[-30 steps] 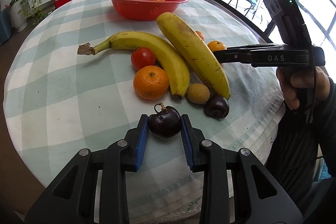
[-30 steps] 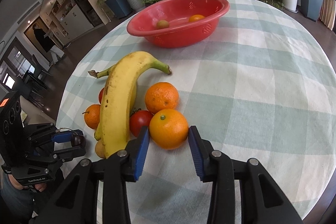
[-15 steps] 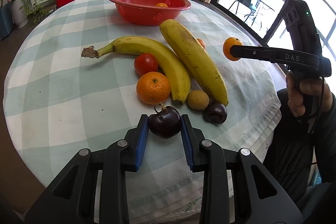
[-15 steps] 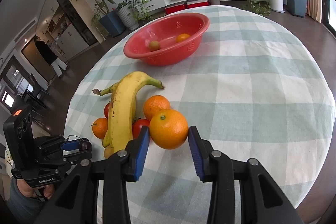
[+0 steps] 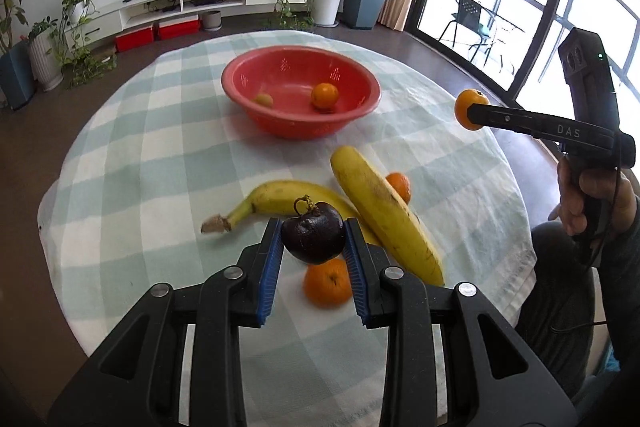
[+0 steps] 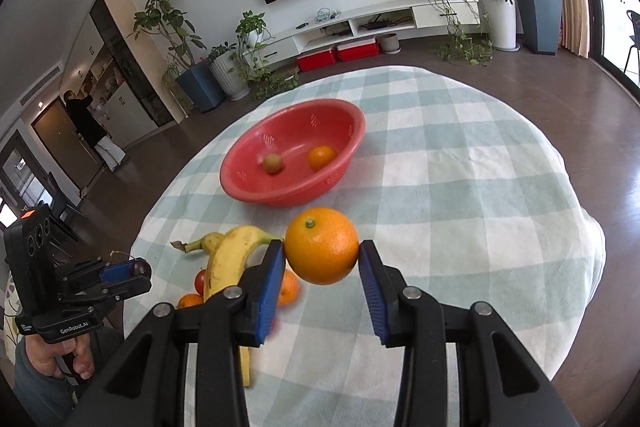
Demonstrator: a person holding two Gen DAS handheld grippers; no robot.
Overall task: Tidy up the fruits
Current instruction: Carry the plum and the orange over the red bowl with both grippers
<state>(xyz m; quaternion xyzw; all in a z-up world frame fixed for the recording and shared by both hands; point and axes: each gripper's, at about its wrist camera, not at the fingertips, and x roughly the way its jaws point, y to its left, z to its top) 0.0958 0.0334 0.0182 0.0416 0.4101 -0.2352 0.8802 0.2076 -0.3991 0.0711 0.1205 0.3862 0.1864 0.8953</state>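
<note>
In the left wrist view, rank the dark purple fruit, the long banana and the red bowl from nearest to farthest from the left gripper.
1. Dark purple fruit, clamped in the left gripper.
2. Long banana, just right of it on the cloth.
3. Red bowl, far side of the table.

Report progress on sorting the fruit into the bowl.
Done: an orange and a small greenish fruit sit in the red bowl. In hand: left gripper holds a dark purple fruit; right gripper holds an orange. Left: two bananas, more oranges on the tablecloth.
</note>
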